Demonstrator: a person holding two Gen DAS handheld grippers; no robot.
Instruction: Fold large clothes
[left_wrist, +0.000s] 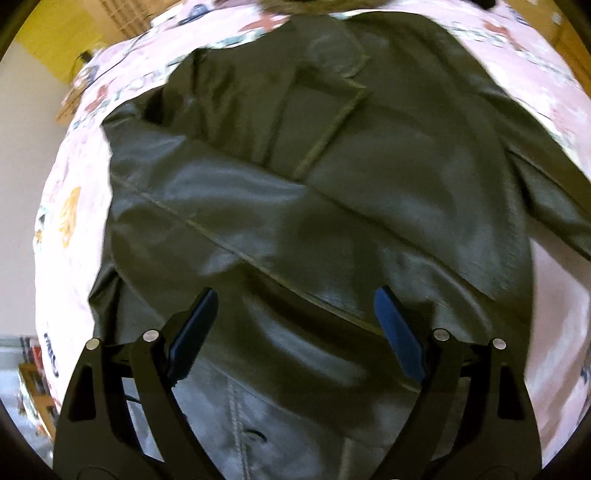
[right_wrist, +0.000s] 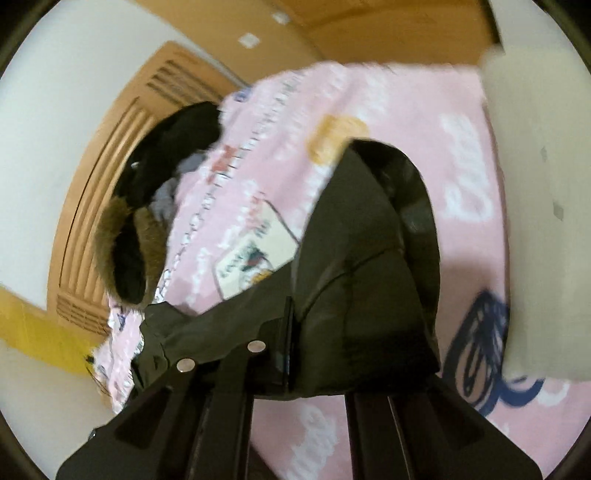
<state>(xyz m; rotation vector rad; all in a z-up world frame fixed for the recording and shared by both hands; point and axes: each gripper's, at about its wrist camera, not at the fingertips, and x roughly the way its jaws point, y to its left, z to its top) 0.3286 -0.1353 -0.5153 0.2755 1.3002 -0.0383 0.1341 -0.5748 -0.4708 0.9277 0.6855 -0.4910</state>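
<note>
Jacket (left_wrist: 314, 177) beneath spread left hand-held gripper (left_wrist: 295, 299); right hand-held gripper (right_wrist: 295, 332) clamps it.

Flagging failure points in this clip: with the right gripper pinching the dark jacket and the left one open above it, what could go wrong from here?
1. The right gripper seems to clamp only a narrow bit of the jacket; the glossy fabric could slip out as it is lifted.
2. The left gripper hangs with jaws open over bunched folds of the jacket, so it may catch several layers.
3. Dragging could rumple the pink sheet.
</note>
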